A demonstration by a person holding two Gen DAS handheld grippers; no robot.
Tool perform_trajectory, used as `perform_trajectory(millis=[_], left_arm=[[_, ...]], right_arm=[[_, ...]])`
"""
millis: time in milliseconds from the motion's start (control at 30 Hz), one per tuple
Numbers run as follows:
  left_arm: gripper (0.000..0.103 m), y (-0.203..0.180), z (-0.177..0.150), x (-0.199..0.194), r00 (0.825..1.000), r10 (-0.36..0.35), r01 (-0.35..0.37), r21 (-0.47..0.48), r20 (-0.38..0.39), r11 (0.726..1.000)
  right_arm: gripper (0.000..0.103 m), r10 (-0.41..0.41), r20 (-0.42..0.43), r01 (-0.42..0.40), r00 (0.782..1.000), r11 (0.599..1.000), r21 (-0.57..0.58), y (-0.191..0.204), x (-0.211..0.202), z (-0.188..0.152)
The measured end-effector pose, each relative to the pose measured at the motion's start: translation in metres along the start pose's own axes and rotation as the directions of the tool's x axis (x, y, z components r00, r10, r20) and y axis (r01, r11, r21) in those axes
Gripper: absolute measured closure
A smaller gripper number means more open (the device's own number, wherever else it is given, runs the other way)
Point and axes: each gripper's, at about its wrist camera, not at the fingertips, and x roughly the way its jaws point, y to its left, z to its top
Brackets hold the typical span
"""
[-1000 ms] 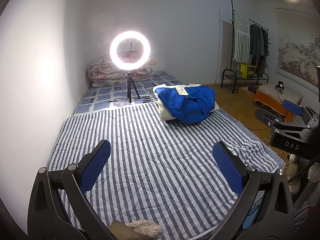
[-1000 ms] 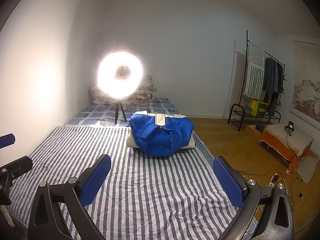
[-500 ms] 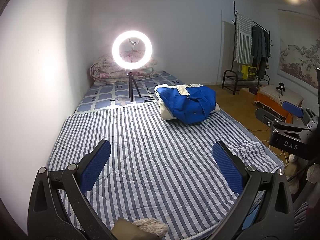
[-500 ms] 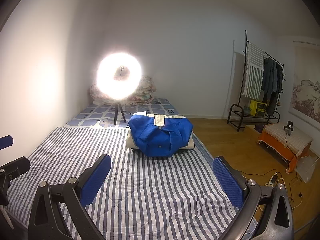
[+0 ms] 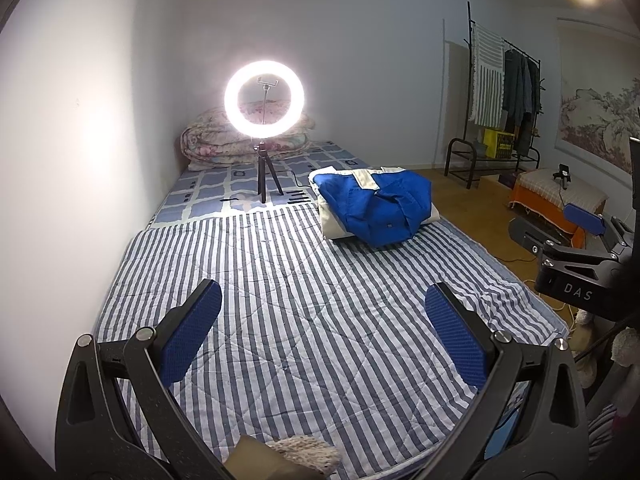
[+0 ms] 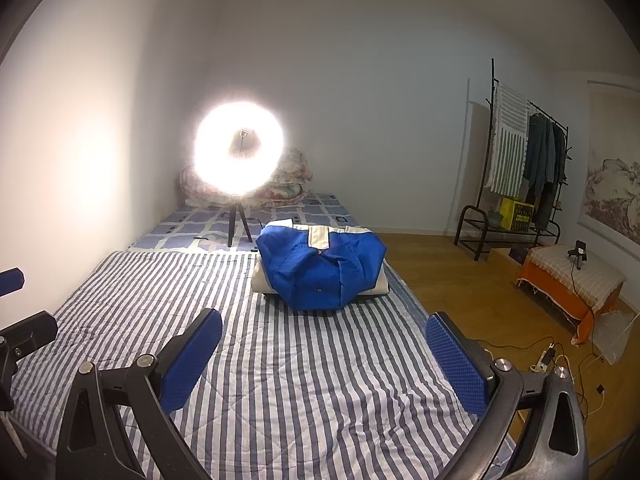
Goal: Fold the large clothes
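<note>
Left tool [image 5: 322, 334]: black frame, blue textured pads, jaws spread wide, nothing held; poised above the near half of the bed.

Right tool [image 6: 322, 354]: same build, jaws equally wide apart, nothing between them; its tip also shows at the right edge of the left wrist view [image 5: 582, 220].

Blue-and-white striped quilted bed cover [image 5: 304, 300]: spread flat over the near part of the bed, bare beneath both tools.

Folded blue jacket with cream-white panels [image 6: 322, 270]: lies in a compact bundle on the far right part of the striped cover, near the bed's edge, well apart from both tools.

Lit white ring light on a small black tripod [image 5: 264, 98]: stands on the blue checked sheet [image 5: 208, 196] beyond the striped cover, left of the jacket.

Rolled floral quilt [image 5: 208, 140]: against the far wall, behind the light.

Black clothes rack with hanging garments [image 6: 520, 160]: on the wooden floor at right.
</note>
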Motion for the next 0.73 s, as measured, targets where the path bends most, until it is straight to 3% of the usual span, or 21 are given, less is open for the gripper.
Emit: perform_trajectory(millis=[733], left_arm=[[0.000, 0.0007, -0.0002, -0.0020, 0.998, 0.055, -0.055, -0.005, 0.015, 0.998]], right_arm=[[0.000, -0.009, -0.013, 0.009, 1.000, 1.000, -0.013, 0.0060, 0.0024, -0.0030]])
